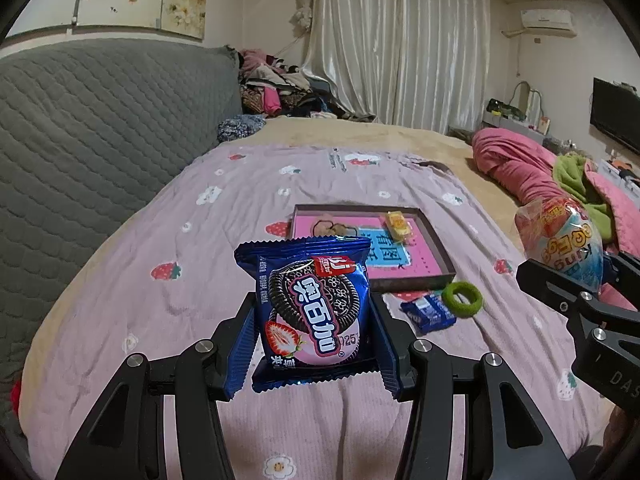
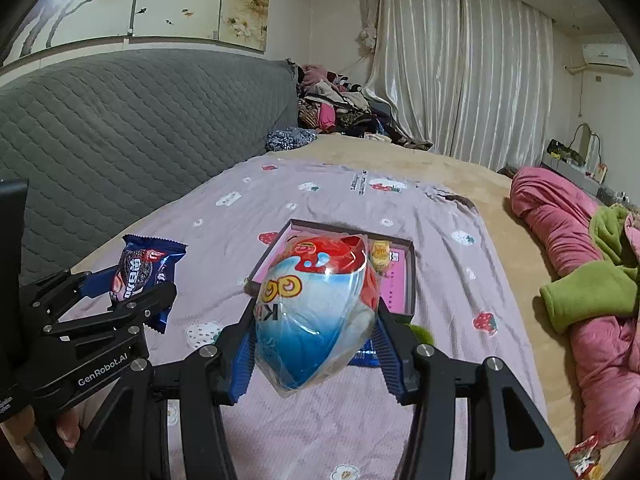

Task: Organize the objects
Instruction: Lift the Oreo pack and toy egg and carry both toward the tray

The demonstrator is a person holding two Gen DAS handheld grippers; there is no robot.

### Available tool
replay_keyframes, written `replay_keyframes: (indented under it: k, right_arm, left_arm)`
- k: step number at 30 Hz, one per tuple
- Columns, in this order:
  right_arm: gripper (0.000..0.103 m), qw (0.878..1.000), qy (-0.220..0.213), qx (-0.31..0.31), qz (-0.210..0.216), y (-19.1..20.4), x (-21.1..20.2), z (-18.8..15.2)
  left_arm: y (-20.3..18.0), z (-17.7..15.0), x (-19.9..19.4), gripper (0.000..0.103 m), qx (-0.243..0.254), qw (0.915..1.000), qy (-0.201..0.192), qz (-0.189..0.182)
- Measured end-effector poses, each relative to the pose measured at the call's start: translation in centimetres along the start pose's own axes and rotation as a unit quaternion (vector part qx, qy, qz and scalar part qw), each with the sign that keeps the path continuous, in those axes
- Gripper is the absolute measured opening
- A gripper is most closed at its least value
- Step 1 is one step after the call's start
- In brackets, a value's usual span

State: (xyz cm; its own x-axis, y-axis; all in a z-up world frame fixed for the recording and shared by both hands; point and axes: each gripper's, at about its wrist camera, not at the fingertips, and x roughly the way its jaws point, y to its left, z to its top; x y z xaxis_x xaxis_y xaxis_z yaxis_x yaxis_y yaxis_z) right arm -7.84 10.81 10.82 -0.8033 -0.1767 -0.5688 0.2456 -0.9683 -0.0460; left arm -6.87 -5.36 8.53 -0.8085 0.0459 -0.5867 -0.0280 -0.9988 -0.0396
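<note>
My left gripper [image 1: 314, 328] is shut on a blue Oreo packet [image 1: 312, 308] and holds it upright above the pink bedspread; it also shows in the right wrist view [image 2: 146, 272]. My right gripper [image 2: 316, 336] is shut on an egg-shaped toy in clear wrap [image 2: 316, 304], also seen in the left wrist view [image 1: 560, 236] at the right. A shallow brown tray with a pink floor [image 1: 436, 248] lies ahead on the bed and holds a yellow wrapped sweet [image 1: 398, 226]. In the right wrist view the tray [image 2: 410, 280] is partly hidden behind the egg.
A small blue packet [image 1: 428, 314] and a green hair ring [image 1: 462, 298] lie just in front of the tray. A pink and green quilt heap [image 2: 580, 280] lies at the right. A grey padded headboard [image 1: 100, 140] runs along the left.
</note>
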Motion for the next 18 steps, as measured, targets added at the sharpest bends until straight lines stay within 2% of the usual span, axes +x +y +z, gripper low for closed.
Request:
replay_keyframes:
  k: [6,18]
  right_arm:
    - [0.053,1.0,-0.009,0.002,-0.001,-0.1,0.2,1.2]
    - [0.053,1.0,0.003,0.007,-0.002,-0.8,2.7,2.1]
  left_arm:
    - [-0.2,1.4,-0.1,0.054,0.001,0.9999,-0.01,-0.003]
    - [0.0,2.8,1.8,0.054,0.002,1.0,-0.005,-0.006]
